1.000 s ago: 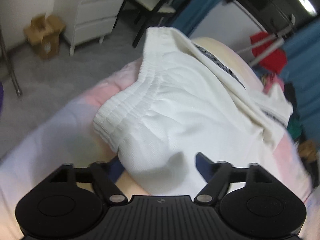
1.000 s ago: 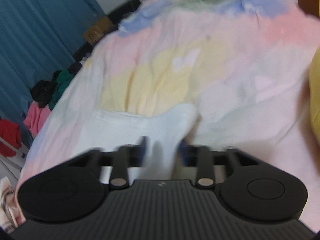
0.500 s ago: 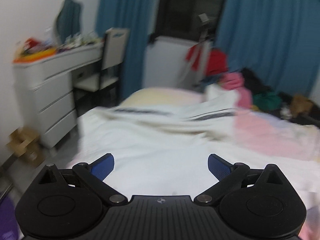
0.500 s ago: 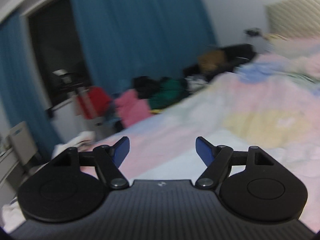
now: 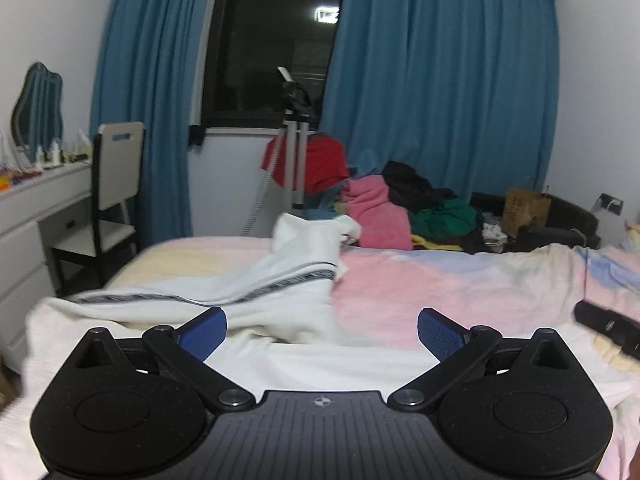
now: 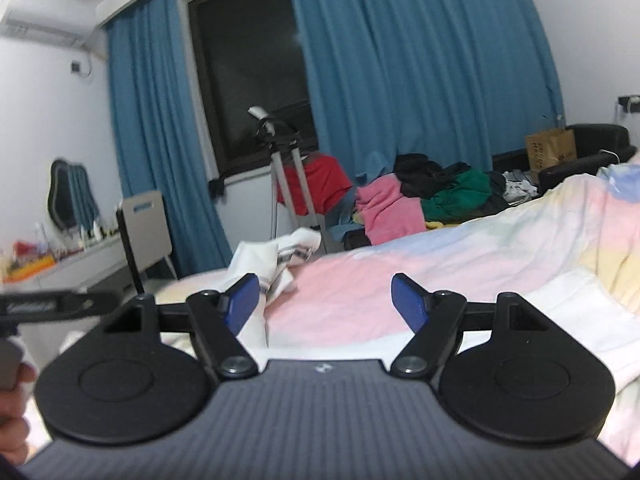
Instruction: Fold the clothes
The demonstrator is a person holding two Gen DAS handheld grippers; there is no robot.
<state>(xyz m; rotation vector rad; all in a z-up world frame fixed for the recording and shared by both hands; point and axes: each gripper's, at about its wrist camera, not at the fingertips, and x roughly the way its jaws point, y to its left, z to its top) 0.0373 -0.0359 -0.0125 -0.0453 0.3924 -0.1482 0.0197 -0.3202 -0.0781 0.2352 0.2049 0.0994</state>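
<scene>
A white garment with a dark striped trim (image 5: 280, 276) lies crumpled on the pastel bedsheet (image 5: 420, 280), its far end bunched up. My left gripper (image 5: 322, 332) is open and empty, level just above the garment's near part. My right gripper (image 6: 324, 300) is open and empty above the bed; the garment's bunched end (image 6: 272, 260) shows beyond its left finger (image 6: 240, 304). The right gripper's body shows at the right edge of the left wrist view (image 5: 608, 326).
A pile of pink, green and black clothes (image 5: 404, 208) lies at the far side of the bed. A tripod (image 5: 296, 152) with a red cloth stands by the window. A chair (image 5: 112, 184) and white dresser (image 5: 28, 216) are left.
Both grippers let go of the white garment, opened, and tilted up from looking down at the bed to looking across the room. The garment now lies on the bed.
</scene>
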